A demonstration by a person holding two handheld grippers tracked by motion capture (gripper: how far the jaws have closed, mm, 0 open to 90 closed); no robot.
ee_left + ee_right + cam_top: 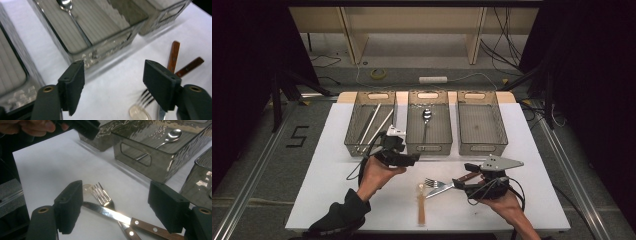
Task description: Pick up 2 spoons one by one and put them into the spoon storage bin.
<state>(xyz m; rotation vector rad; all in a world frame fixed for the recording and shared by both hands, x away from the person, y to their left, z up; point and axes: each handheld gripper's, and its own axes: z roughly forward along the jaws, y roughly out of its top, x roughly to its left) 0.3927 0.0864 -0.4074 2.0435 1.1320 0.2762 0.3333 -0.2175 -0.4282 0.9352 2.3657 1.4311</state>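
Cutlery sorting, partly done. Left on the near table: fork (pixel 433 183) and knife (pixel 451 186) crossed just right of centre, both wooden-handled, with a pale spoon (pixel 421 202) just to their left, blurred, so perhaps wooden. Already sorted: metal spoon (pixel 426 116) in the middle bin (pixel 429 148); chopsticks (pixel 373 124) in the left bin (pixel 355 145). Right bin (pixel 482 147) with nothing inside. Left gripper (pixel 113 82) near the middle bin's front wall, jaws wide, nothing between. Right gripper (pixel 115 208) low over the crossed fork and knife, jaws wide, pads clear of both. Three pieces apparently left to place.
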